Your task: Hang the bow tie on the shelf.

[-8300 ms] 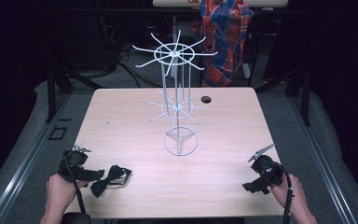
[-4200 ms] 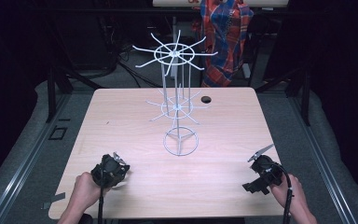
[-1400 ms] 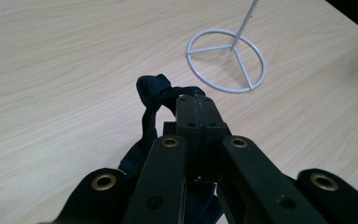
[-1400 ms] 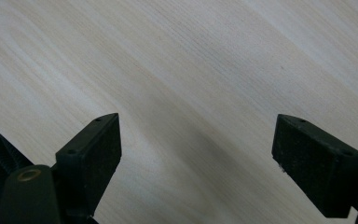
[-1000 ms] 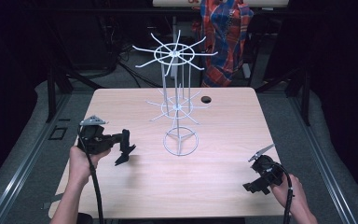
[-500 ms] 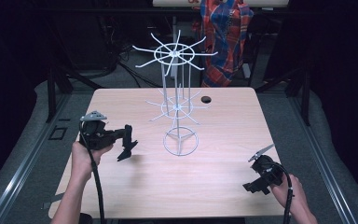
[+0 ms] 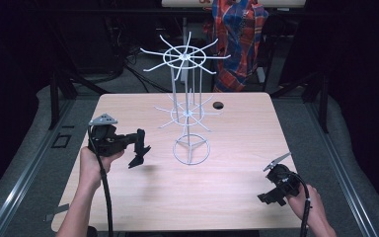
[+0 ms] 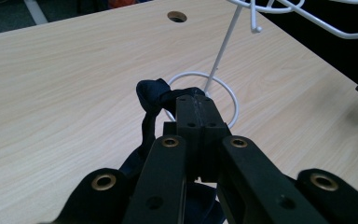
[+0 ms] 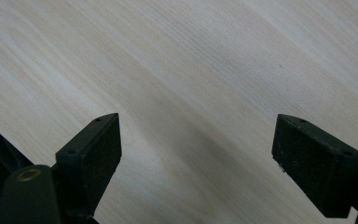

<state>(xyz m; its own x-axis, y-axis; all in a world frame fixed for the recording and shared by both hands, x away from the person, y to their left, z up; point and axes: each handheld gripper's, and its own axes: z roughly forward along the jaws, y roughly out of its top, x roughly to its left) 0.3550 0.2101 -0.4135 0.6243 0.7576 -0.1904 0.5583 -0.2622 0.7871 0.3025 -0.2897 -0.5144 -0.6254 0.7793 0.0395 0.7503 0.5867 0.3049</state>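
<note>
Dark cloth (image 8: pixel 151 100) clamped in raised left gripper (image 7: pixel 137 148), right gripper (image 7: pixel 271 195) wide, low

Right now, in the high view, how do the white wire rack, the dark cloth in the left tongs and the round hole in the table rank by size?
1. White wire rack, by far the largest.
2. Dark cloth, dangling from the shut left tongs.
3. Round hole, smallest; it lies farther from the camera, so this last ranking is less sure.

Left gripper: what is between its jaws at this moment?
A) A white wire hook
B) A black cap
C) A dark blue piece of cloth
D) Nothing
C: in the left gripper view the left gripper is shut on a dark blue cloth, which bulges out beside the jaws, in front of the white rack.
</note>
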